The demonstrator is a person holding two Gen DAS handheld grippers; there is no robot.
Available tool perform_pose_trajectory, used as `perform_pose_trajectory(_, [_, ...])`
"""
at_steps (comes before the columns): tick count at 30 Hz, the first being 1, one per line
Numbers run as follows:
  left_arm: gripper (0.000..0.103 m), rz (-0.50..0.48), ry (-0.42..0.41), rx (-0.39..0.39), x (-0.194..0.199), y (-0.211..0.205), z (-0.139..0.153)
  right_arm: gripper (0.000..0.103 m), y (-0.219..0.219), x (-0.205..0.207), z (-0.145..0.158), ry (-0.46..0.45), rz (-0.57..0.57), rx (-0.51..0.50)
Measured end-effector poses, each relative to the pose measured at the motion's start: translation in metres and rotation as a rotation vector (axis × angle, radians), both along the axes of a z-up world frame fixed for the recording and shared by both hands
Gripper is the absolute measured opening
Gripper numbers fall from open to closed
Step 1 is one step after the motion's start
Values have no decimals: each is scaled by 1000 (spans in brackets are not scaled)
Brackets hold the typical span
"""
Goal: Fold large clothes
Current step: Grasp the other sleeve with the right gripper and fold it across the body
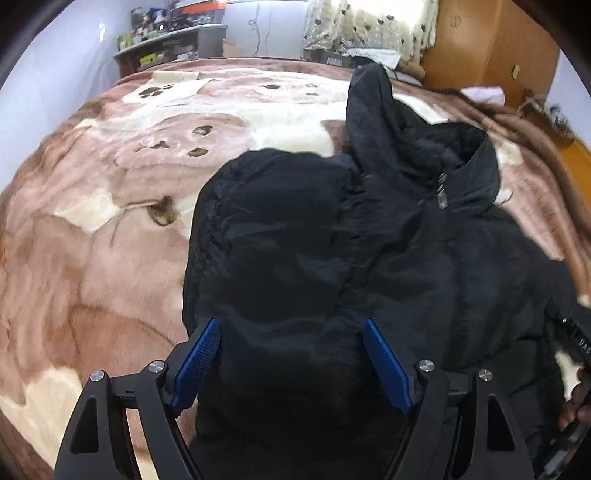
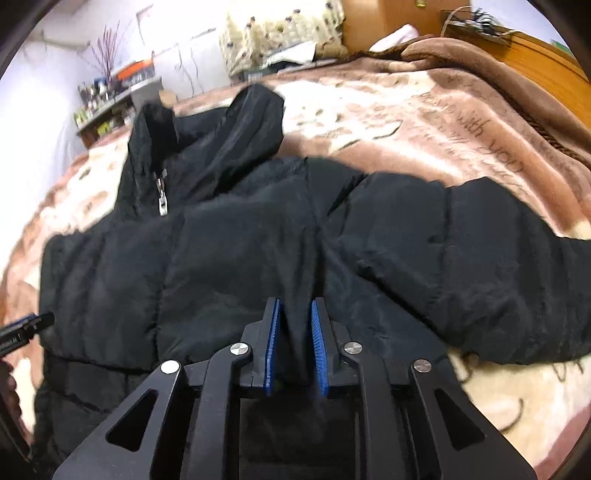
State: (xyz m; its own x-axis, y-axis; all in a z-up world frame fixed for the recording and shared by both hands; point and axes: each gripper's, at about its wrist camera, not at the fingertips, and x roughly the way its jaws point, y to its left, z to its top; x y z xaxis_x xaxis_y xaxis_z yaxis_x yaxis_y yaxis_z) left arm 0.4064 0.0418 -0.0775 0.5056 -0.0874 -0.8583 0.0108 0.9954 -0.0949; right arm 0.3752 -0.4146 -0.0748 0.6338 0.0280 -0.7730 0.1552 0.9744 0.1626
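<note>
A black padded jacket lies on a bed, collar and hood toward the far side. My left gripper is open, its blue pads wide apart over a folded-in sleeve of the jacket. In the right wrist view the jacket spreads across the bed with one sleeve out to the right. My right gripper is shut on a pinched fold of the jacket's fabric. The tip of the left gripper shows at the left edge of that view.
A brown and cream plush blanket covers the bed. A cluttered shelf stands at the far left wall. A wooden wardrobe and a wooden bed frame stand at the right. Curtains hang at the back.
</note>
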Motion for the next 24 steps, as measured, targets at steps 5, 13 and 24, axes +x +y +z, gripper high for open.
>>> perform_pose_trajectory(5, [79, -34, -49, -6, -22, -13, 32, 24, -36, -33, 28, -42, -72, -12])
perform_pose_trajectory(13, [82, -157, -118, -52, -62, -73, 81, 33, -118, -99, 53, -75, -263, -33])
perform_pose_trajectory(24, [85, -277, -51, -137, -89, -170, 59, 48, -233, -183, 30, -80, -572, 100])
